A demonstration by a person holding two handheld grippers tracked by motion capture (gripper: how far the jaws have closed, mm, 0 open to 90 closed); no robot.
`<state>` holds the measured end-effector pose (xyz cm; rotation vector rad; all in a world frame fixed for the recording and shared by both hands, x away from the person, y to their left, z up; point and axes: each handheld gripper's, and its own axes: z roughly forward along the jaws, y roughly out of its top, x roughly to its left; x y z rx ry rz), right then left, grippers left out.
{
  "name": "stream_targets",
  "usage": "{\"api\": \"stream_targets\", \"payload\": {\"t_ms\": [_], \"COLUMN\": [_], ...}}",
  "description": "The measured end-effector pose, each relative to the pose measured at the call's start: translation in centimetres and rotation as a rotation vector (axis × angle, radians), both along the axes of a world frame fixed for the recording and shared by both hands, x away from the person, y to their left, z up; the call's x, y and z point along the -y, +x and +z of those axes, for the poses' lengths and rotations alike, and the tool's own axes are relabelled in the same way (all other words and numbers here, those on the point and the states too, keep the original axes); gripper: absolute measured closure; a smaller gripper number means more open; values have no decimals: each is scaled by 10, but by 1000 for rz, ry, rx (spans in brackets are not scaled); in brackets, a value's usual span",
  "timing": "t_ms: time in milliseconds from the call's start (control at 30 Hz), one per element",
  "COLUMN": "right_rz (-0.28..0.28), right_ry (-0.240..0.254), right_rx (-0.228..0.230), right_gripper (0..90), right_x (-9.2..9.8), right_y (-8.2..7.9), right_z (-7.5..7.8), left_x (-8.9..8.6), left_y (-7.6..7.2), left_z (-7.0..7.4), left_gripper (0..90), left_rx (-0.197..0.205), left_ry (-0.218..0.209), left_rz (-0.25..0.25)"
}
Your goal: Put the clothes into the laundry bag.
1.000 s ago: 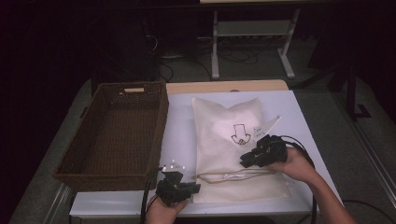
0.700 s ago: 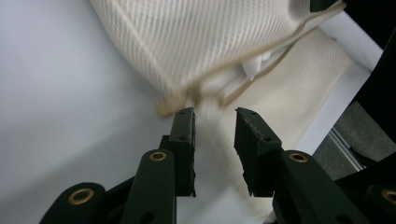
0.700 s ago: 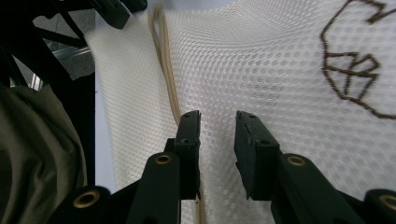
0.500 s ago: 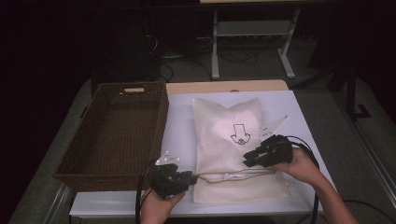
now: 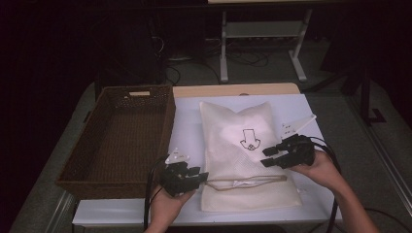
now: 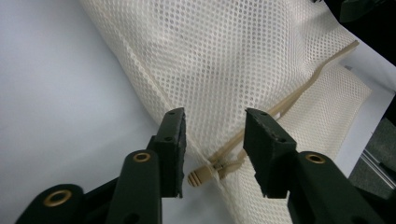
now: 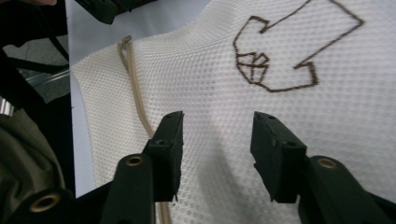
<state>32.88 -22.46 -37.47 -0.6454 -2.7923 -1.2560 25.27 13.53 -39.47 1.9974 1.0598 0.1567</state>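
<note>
A white mesh bag (image 5: 243, 160) with a brown arrow drawing (image 5: 250, 139) lies flat on the white table (image 5: 187, 116). A tan drawstring (image 5: 248, 180) crosses its near end. My left gripper (image 5: 199, 175) is at the bag's left edge and open. In the left gripper view, its tips (image 6: 214, 119) straddle the cord stopper (image 6: 201, 175) without pressing it. My right gripper (image 5: 268, 158) hovers over the bag's right side, also open. In the right gripper view, its tips (image 7: 218, 120) stand above bare mesh (image 7: 210, 70), beside the drawstring (image 7: 135, 98). Both pairs of jaws have just been opening.
A dark wicker basket (image 5: 160, 121) stands empty on the table's left half, close to my left hand. The table's front edge runs just below the bag. A white metal frame (image 5: 262, 34) stands on the floor behind the table.
Both grippers' jaws have spread wider. My left gripper has moved up from the front edge toward the bag's left side. My right gripper has shifted slightly to the right.
</note>
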Motion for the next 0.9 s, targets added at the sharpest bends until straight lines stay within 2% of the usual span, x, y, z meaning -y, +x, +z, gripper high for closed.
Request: {"api": "stream_targets", "payload": {"t_ms": [200, 400, 467, 733, 900], "right_rz": [-55, -100, -114, -151, -171], "right_ry": [9, 8, 5, 7, 20], "right_rx": [16, 22, 27, 32, 34], "right_gripper": [407, 341, 315, 277, 267], "right_x": [9, 20, 24, 37, 46], "right_y": [0, -2, -4, -10, -14], "right_z": [2, 1, 1, 0, 0], "left_x": [-2, -4, -4, -7, -8], "left_y": [7, 9, 9, 10, 10], "left_z": [0, -1, -1, -1, -2], "left_gripper": [499, 412, 397, 332, 312], "left_rx": [13, 26, 25, 48, 48], "left_ry": [12, 21, 10, 17, 24], "left_rz": [-17, -15, -20, -17, -34]}}
